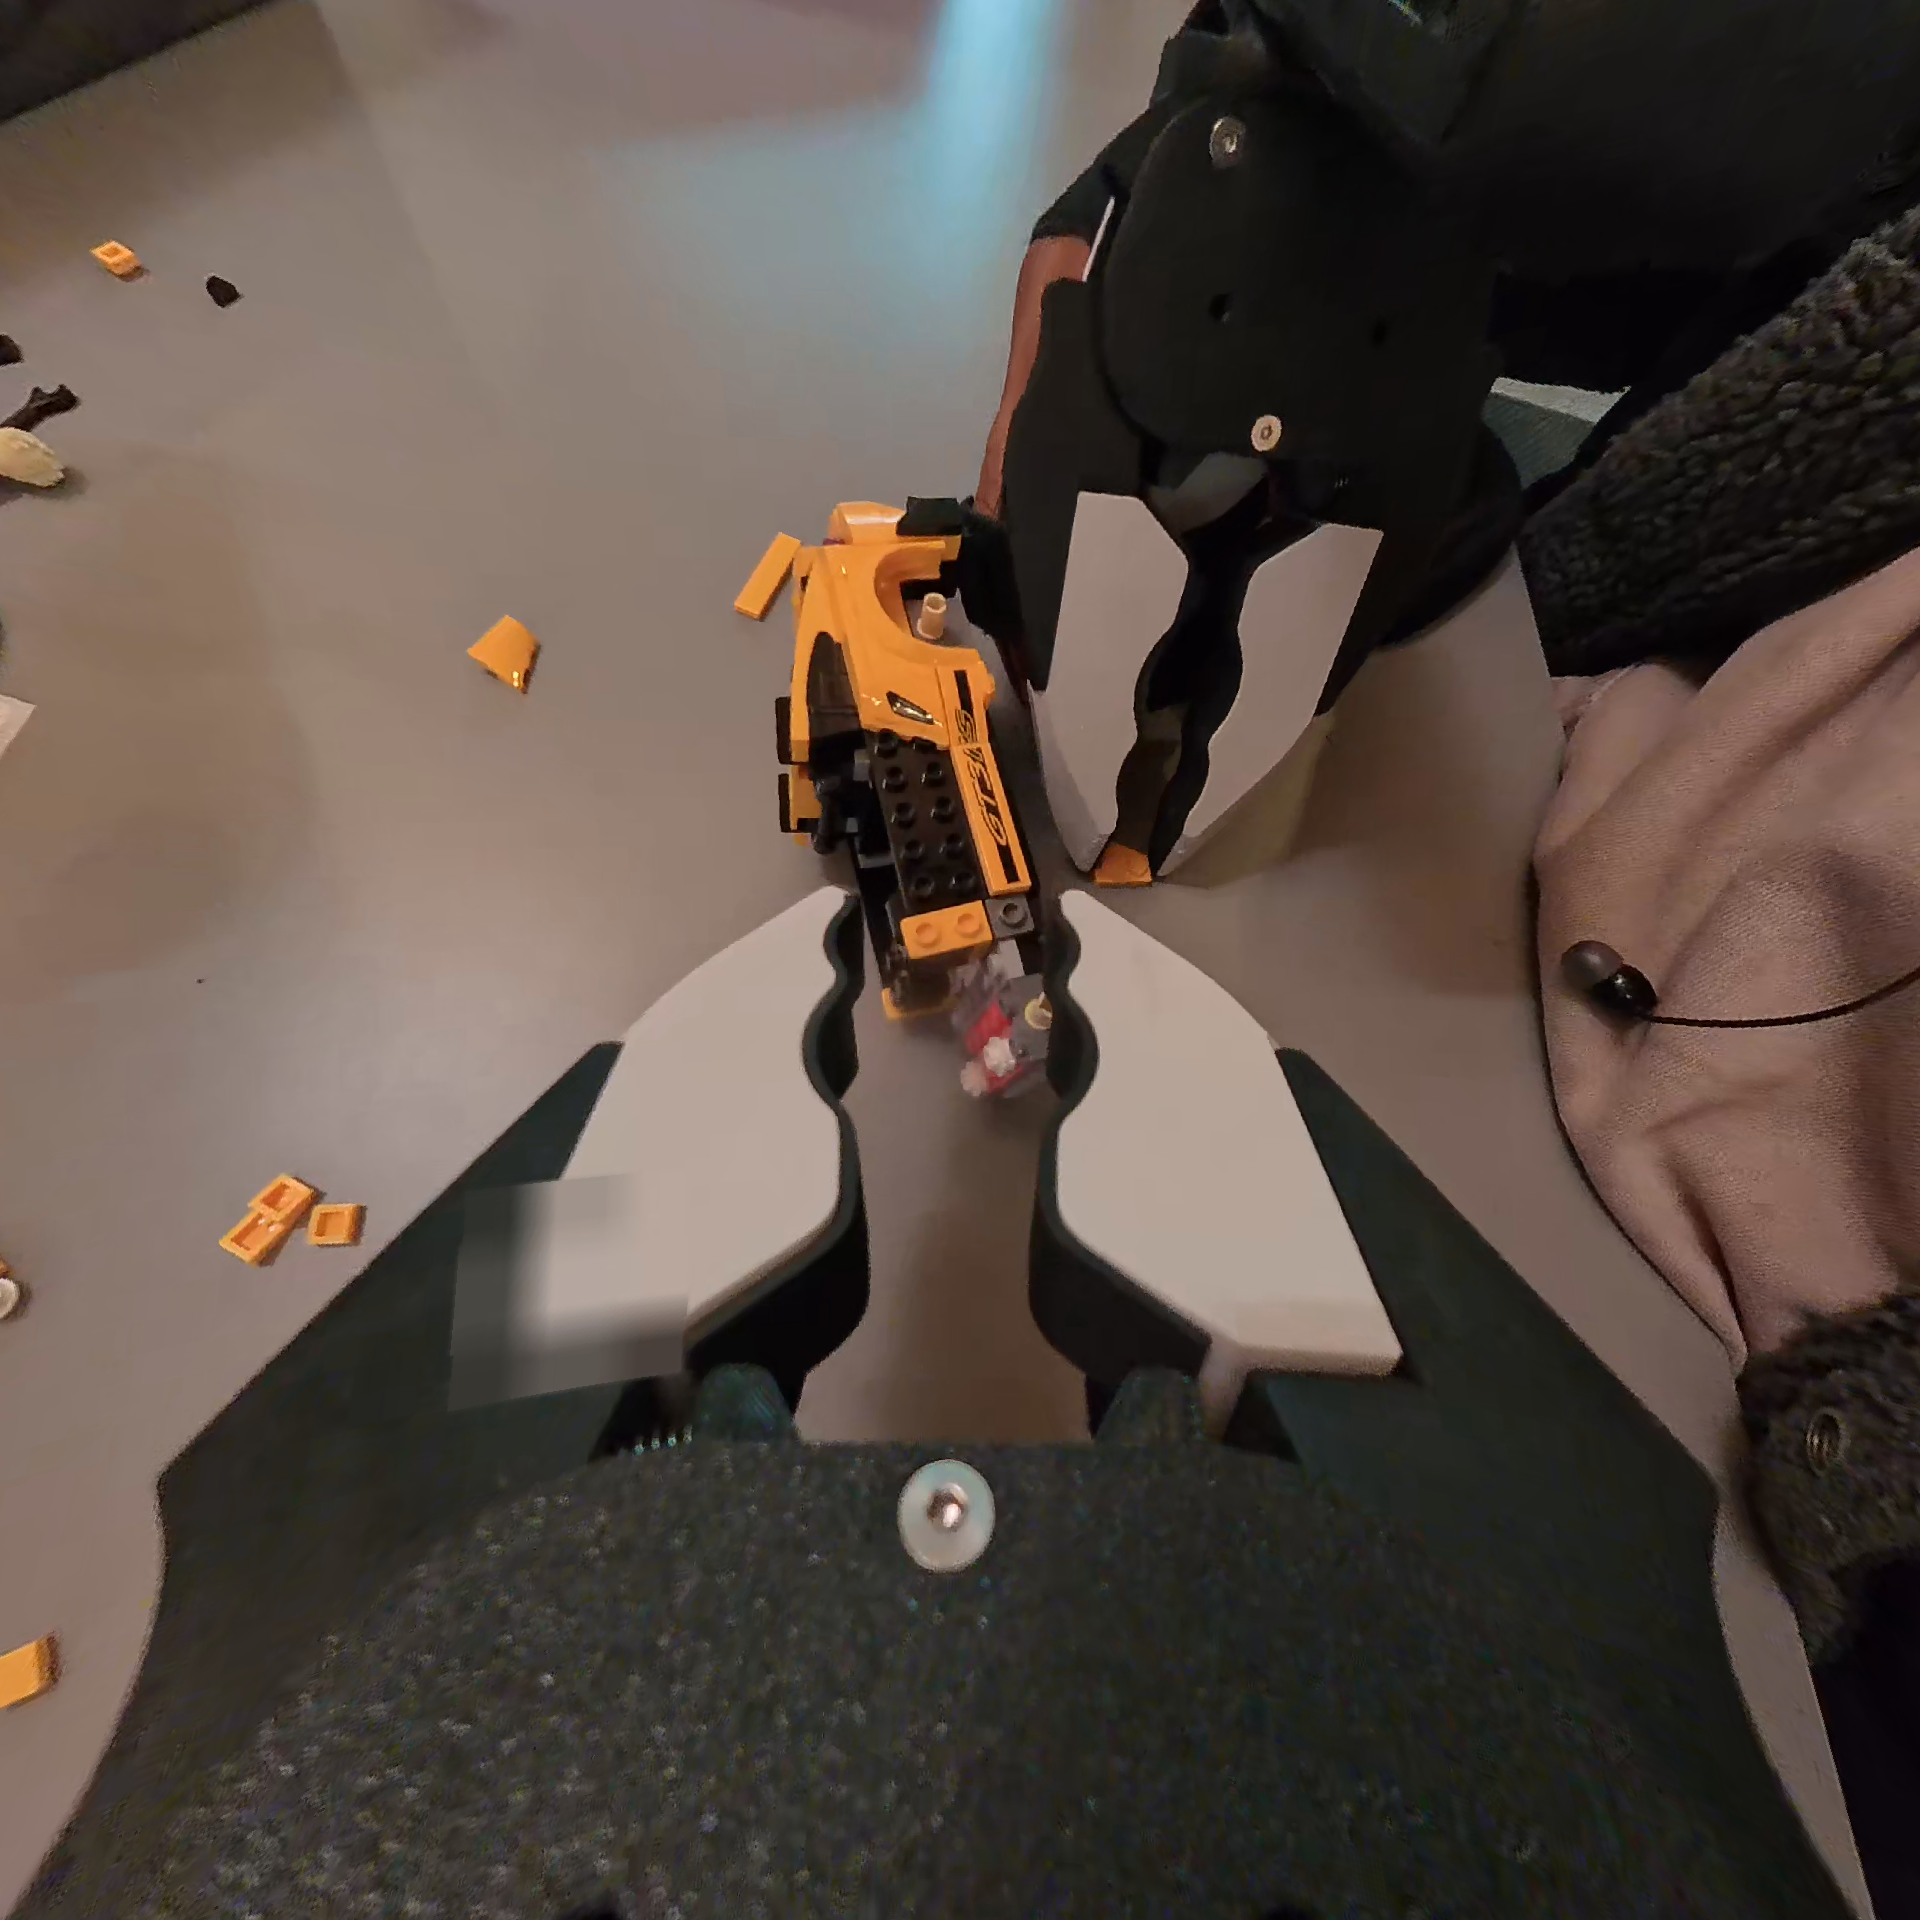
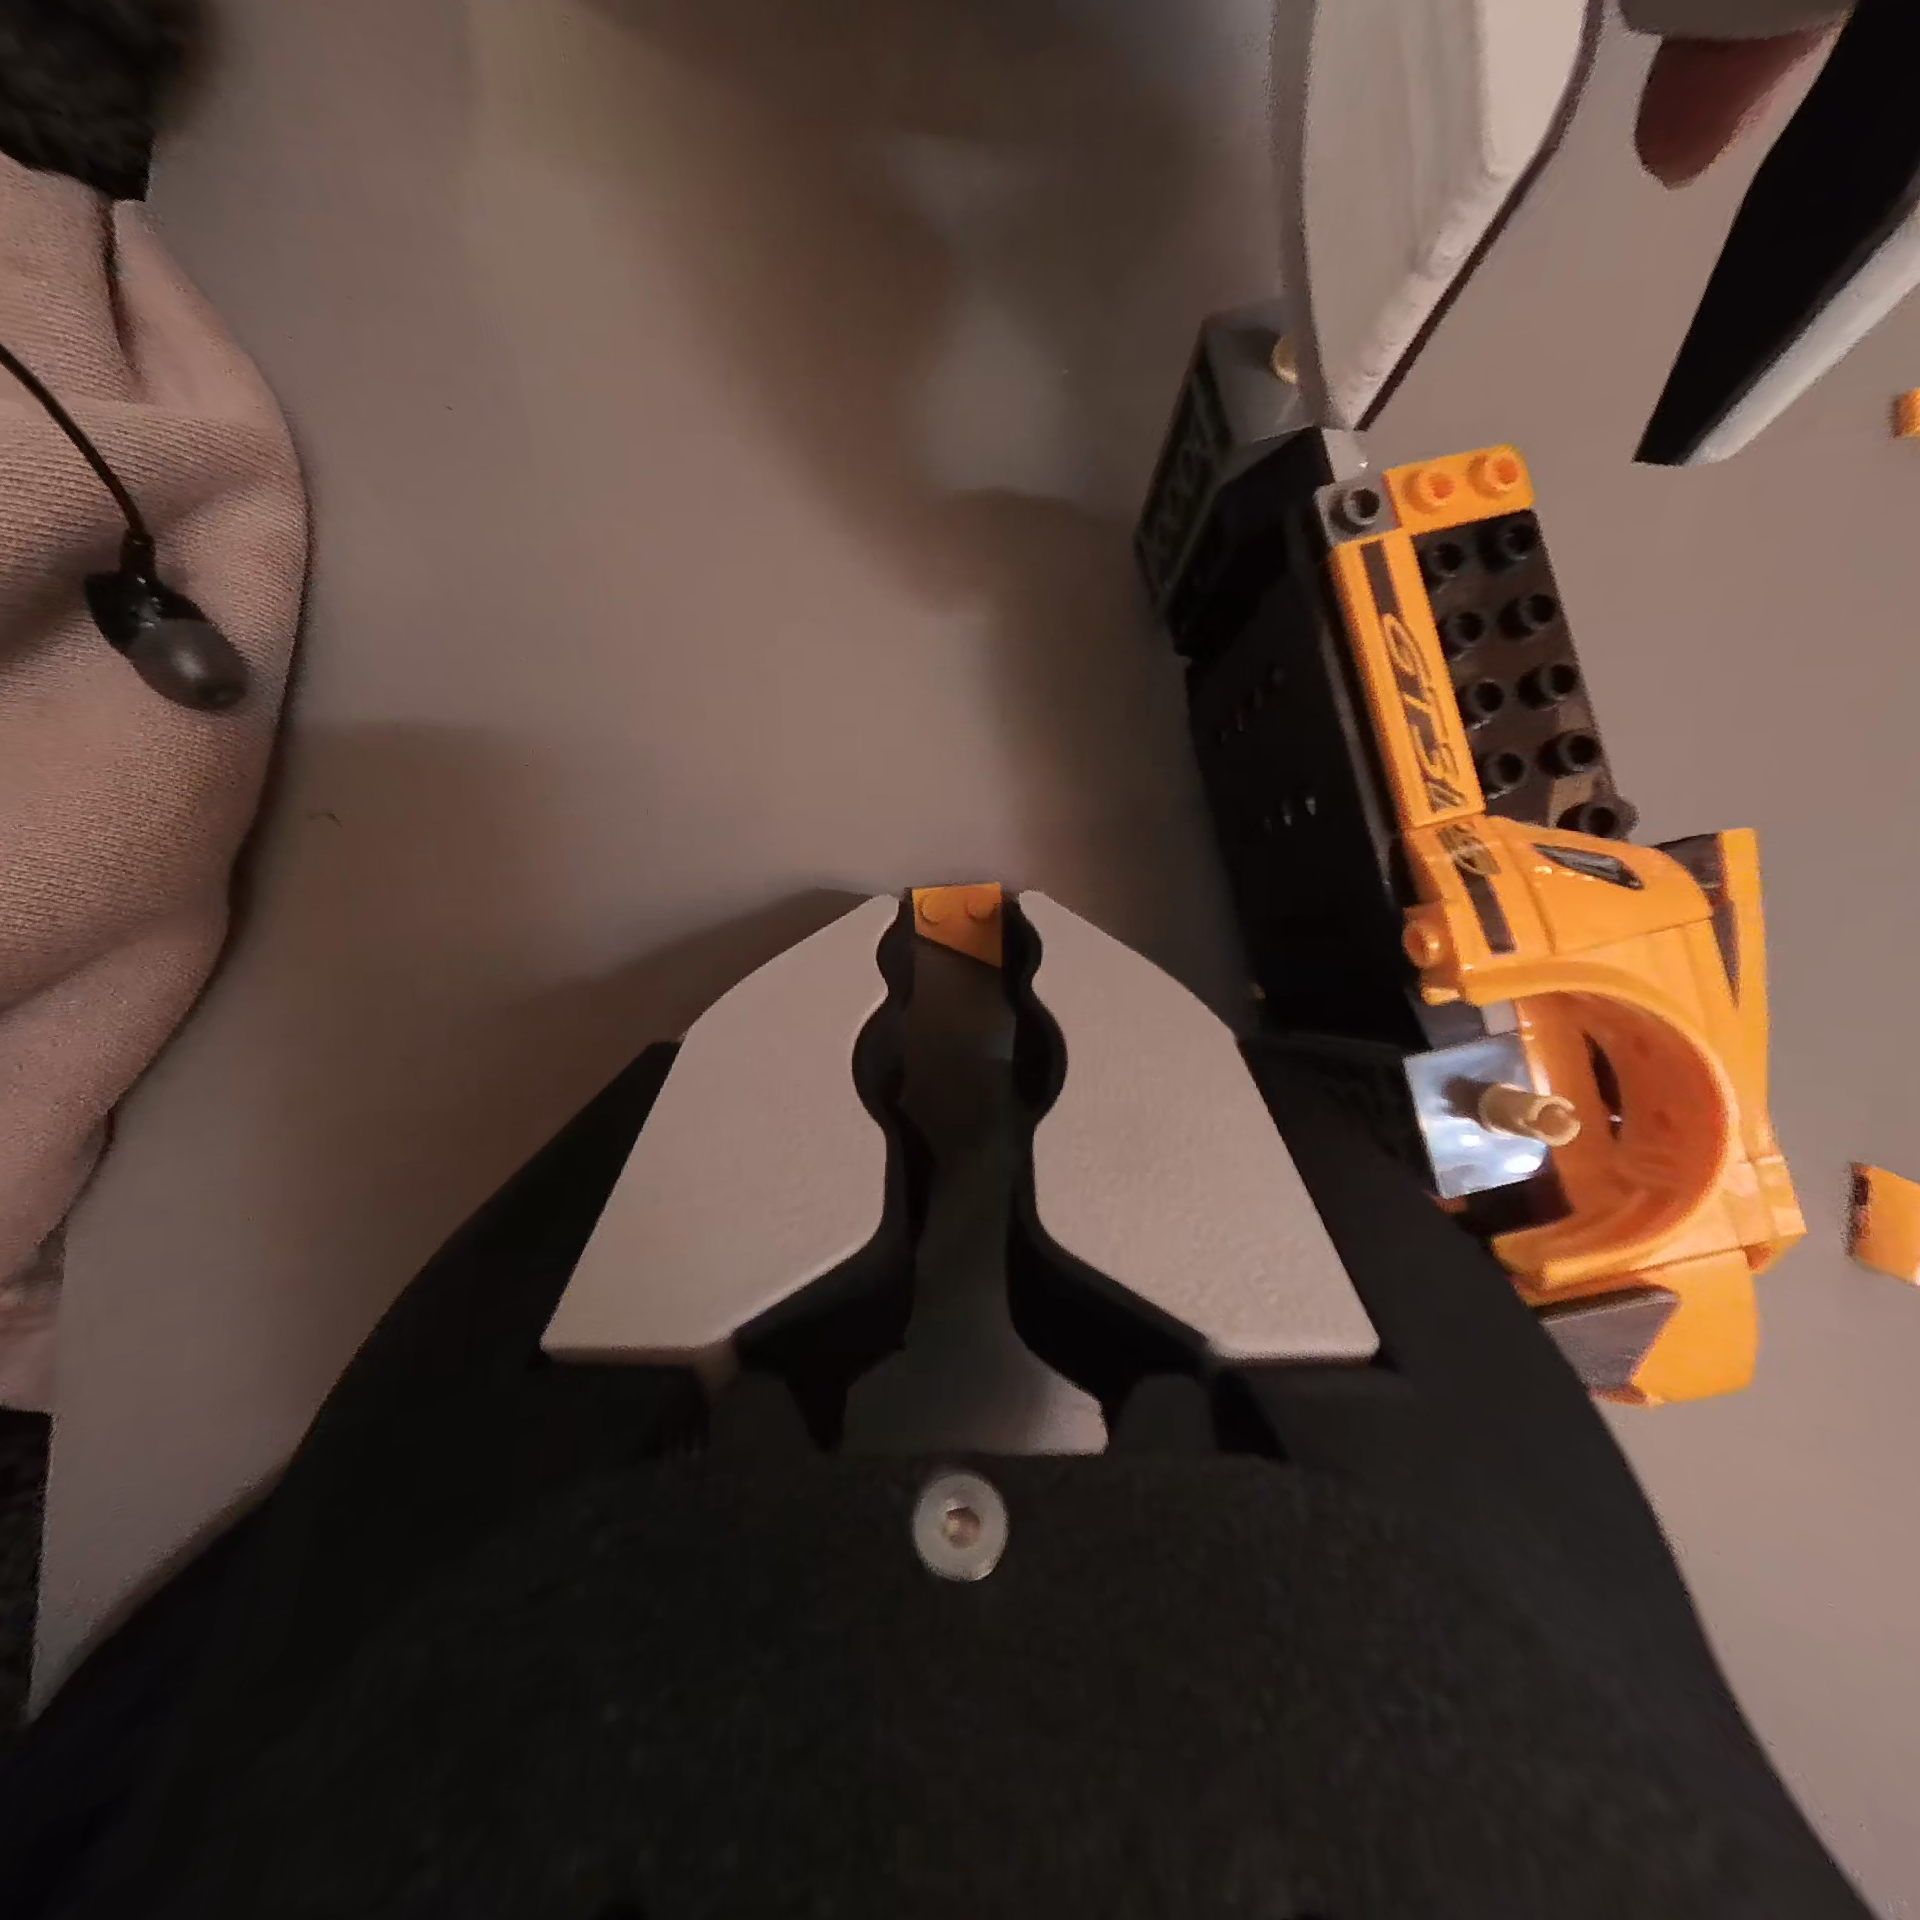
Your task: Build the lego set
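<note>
Your left gripper [image 1: 951, 997] pinches the rear end of a part-built orange and black toy-brick car body [image 1: 914, 748], which lies on its side on the grey table [image 1: 416, 831], its fingertips closed against the car's two sides. Your right gripper [image 2: 958, 920] is pressed onto a small orange two-stud brick plate [image 2: 956, 914], held at its very tips down by the table, just beside the car. Loose orange brick pieces [image 1: 286, 1216] lie scattered to the left. A pink cloth garment [image 1: 1745, 935] with a black earbud [image 1: 1605, 982] on it lies to the right.
</note>
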